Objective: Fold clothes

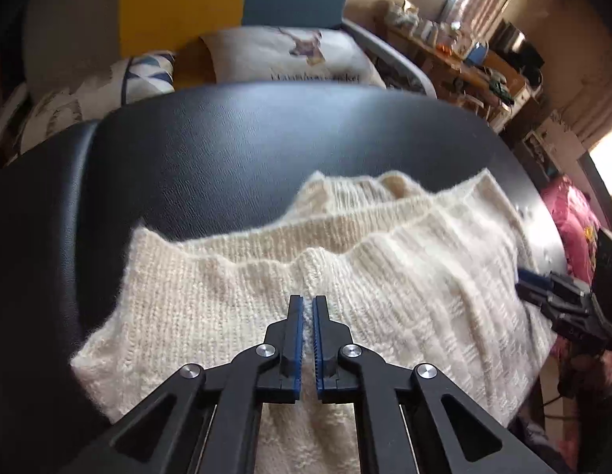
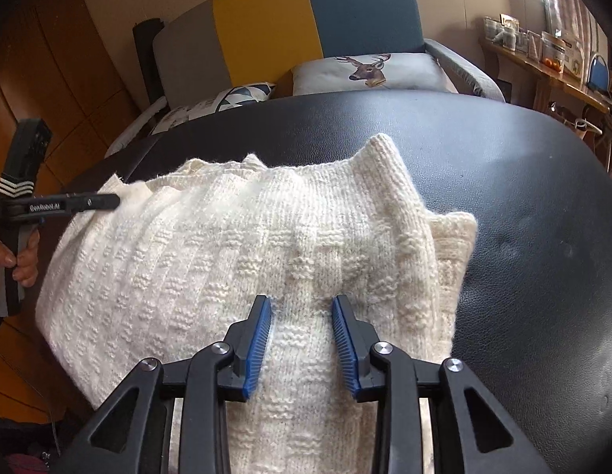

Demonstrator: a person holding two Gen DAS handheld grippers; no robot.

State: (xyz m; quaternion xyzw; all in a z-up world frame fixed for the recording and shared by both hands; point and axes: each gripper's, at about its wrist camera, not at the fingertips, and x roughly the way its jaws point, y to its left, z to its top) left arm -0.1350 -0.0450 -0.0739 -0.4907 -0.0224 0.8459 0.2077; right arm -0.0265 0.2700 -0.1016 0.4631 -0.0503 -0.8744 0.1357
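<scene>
Cream sweater [image 2: 242, 260] lies folded on black worktop [image 2: 523, 205], long axis running left-right. Left gripper [image 1: 308, 299] jaws pressed together, nothing pinched, over left end. Right gripper [image 2: 302, 302] jaws spread, hovering nearer the right edge.

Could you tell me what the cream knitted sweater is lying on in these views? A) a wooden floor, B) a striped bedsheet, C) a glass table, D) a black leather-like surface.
D: both wrist views show the cream sweater spread over a shiny black leather-like surface, which shows bare beyond and beside it.
</scene>
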